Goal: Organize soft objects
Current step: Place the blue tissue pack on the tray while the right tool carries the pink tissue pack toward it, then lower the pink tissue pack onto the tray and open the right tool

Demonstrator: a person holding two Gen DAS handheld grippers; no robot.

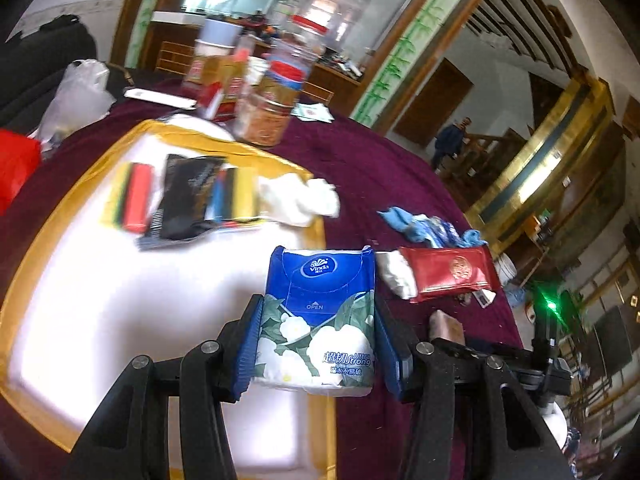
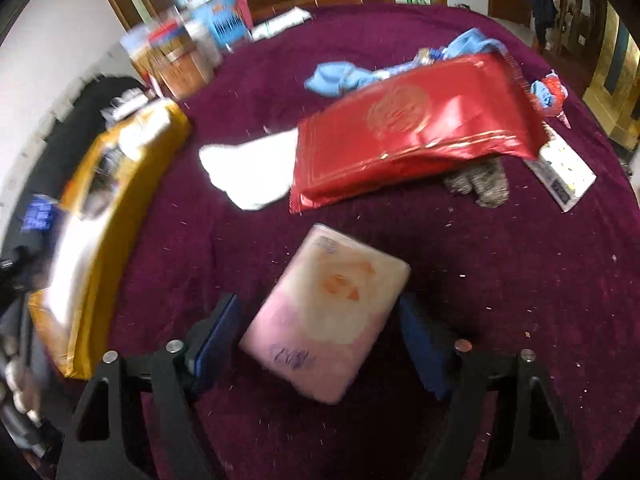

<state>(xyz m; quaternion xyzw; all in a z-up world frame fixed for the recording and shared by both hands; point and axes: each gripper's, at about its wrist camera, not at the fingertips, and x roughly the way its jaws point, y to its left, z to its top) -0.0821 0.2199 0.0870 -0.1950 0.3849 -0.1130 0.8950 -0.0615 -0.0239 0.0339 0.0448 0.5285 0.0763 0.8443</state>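
Covering the table, a maroon cloth (image 2: 480,280) carries everything. White tray (image 1: 100,300) with a gold rim sits on it at left in the left wrist view; sponges (image 1: 136,196), a black pouch (image 1: 188,196) and a crumpled white cloth (image 1: 296,200) lie in its far part, blurred. Jars (image 1: 272,92) stand behind the tray. Red foil pack (image 2: 412,128) lies mid-cloth, white cloth (image 2: 252,172) touching its left end, blue rag (image 2: 344,76) just behind it, grey scrubber (image 2: 480,188) at its near right edge. Left gripper (image 1: 316,340) is clamped on a blue Vinda tissue pack (image 1: 320,312), pads pressing both sides, pack upright over the tray's near right edge. Right gripper (image 2: 320,340) straddles a pink tissue pack (image 2: 328,312) lying tilted on the cloth; a gap shows at the left pad, contact at the right pad is unclear.
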